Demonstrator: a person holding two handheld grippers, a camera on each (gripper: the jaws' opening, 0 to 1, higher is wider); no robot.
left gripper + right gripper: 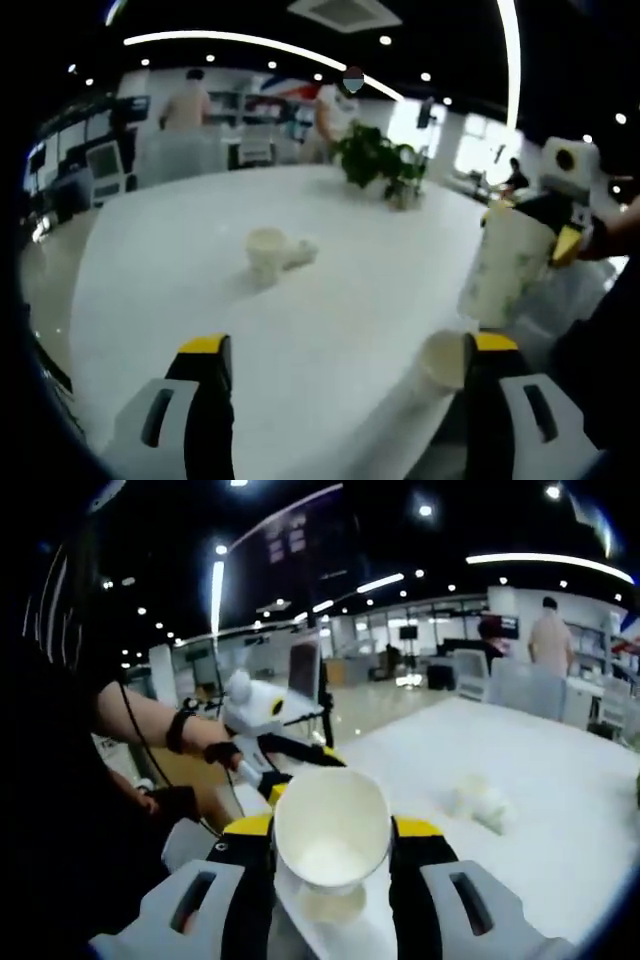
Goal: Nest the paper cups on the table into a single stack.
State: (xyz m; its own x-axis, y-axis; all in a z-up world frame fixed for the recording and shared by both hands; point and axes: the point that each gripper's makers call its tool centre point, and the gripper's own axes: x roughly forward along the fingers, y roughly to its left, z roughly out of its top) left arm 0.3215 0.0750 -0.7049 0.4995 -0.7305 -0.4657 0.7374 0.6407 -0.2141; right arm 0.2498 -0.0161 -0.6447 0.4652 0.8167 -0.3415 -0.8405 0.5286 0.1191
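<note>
— Closest to the lens in the right gripper view, what sits between the yellow-tipped jaws?

— One white paper cup (331, 830), mouth turned toward the camera so its pale inside shows; the right gripper (331, 830) pinches it from both sides, a jaw pressed against each wall; its base points down toward the white table (560, 810).

— And the left gripper?

— In the left gripper view its jaws stand spread wide, the left gripper (350, 345) holding nothing between them; a second cup (441, 362) lies just inside the right-hand jaw, mouth toward the camera, at the table's near edge; whether it touches that jaw I cannot tell, the picture being soft there.

— Any other cups?

— Yes; out on the middle of the table, well apart from both grippers, a cup on its side (268, 252) lies with a crumpled-looking white thing beside it, perhaps another cup; the same pair shows as a small pale lump (480, 802) in the right gripper view.

— Can each gripper be seen from the other side?

— The right one enters the left gripper view from the right, high over the table edge, clamped on its upright cup (503, 268); the left one appears in the right gripper view at left, held by a gloved hand (222, 752), beyond the held cup's rim.

— Anything behind?

— A potted plant (378, 160) at the table's far side; people standing further back.
</note>
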